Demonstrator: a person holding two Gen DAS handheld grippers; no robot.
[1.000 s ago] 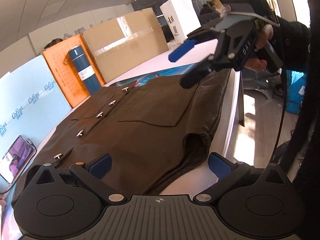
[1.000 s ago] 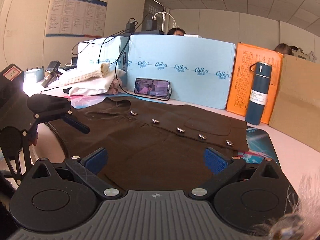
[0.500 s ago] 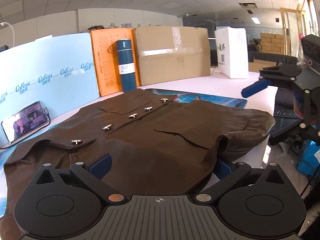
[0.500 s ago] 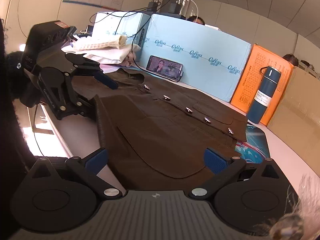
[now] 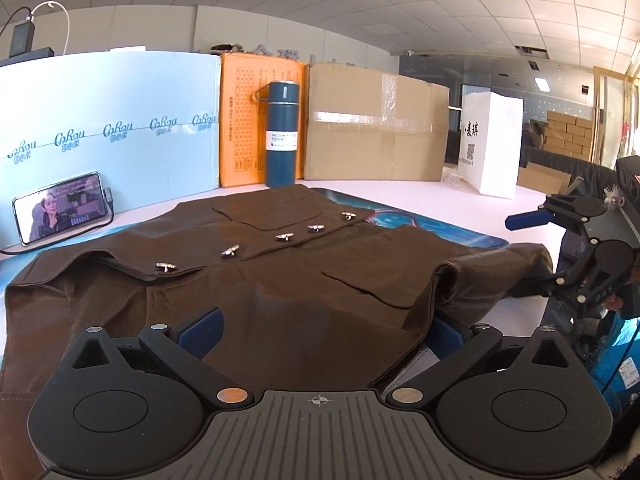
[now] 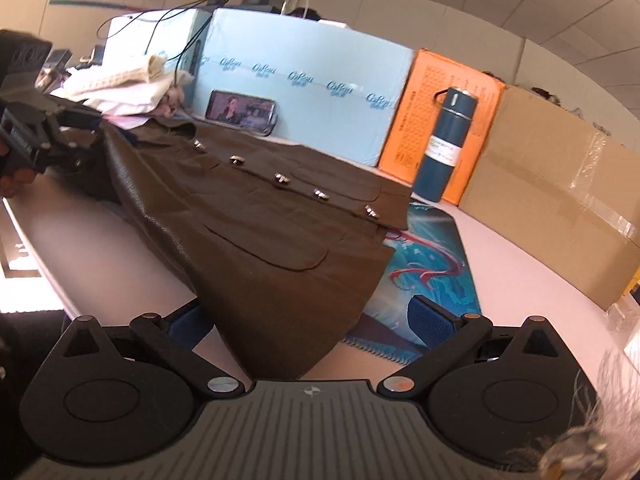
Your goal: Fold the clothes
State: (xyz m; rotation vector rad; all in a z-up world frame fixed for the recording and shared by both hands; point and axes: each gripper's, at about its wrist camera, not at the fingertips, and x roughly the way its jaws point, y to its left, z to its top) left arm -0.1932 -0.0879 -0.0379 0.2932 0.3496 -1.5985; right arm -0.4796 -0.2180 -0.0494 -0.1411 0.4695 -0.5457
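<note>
A brown buttoned vest [image 5: 280, 280] lies flat on the white table, with metal buttons down its middle. It also shows in the right wrist view [image 6: 256, 232]. My left gripper [image 5: 320, 328] is open, its jaws wide apart, with the vest's near edge between the blue pads. My right gripper [image 6: 312, 320] is open, its jaws astride the vest's bottom corner. The right gripper shows in the left wrist view [image 5: 560, 252] at the vest's right end, jaws apart. The left gripper shows in the right wrist view [image 6: 60, 136] at the vest's far left end.
A blue thermos [image 5: 282, 132] stands behind the vest, before an orange box [image 5: 244, 120] and a cardboard box [image 5: 376, 124]. A phone [image 5: 60, 208] leans on a light blue panel. A blue printed mat [image 6: 432, 264] lies under the vest. Folded white clothes [image 6: 124, 88] lie far left.
Both grippers have dropped lower and closer to the vest's near edge. The left one now has the fabric edge between its pads, the right one sits over the bottom corner.
</note>
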